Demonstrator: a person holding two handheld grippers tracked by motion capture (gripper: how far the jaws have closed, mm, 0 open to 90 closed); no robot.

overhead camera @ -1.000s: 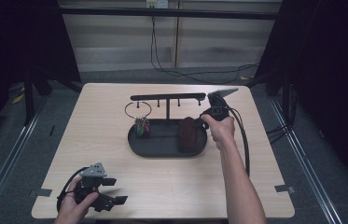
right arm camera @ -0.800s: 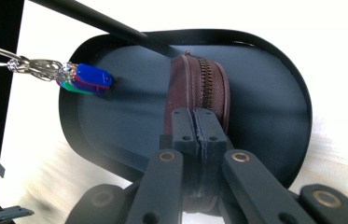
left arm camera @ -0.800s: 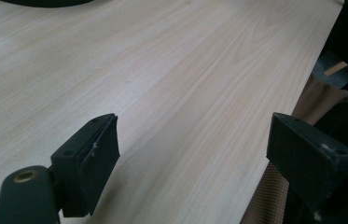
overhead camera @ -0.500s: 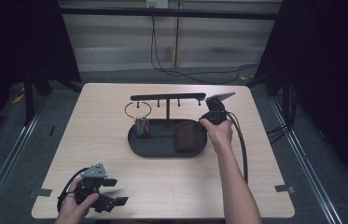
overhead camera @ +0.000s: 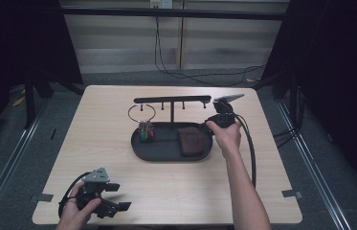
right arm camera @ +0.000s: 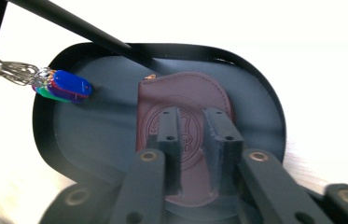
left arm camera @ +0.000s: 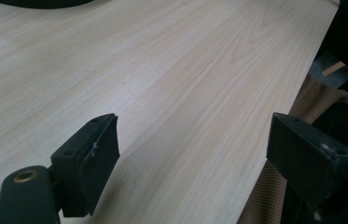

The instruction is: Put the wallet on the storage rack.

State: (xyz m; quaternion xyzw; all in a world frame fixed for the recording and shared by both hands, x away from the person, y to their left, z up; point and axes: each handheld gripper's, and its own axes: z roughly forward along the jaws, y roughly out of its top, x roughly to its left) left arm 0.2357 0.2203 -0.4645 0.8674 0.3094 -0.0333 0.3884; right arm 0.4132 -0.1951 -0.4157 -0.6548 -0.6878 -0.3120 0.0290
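Right gripper (right arm camera: 191, 140) jaws just easing apart, a narrow gap, nothing pinched | brown pouch (right arm camera: 185, 135) flat at the tray's (overhead camera: 140, 148) right end | I'd lift straight up, clearing its rim | left gripper (left arm camera: 190, 154) wide open, empty, near front-left corner of tabletop (overhead camera: 118, 103)

A pale wooden table (overhead camera: 118, 158) carries a black oval tray (overhead camera: 166, 152) near its middle.
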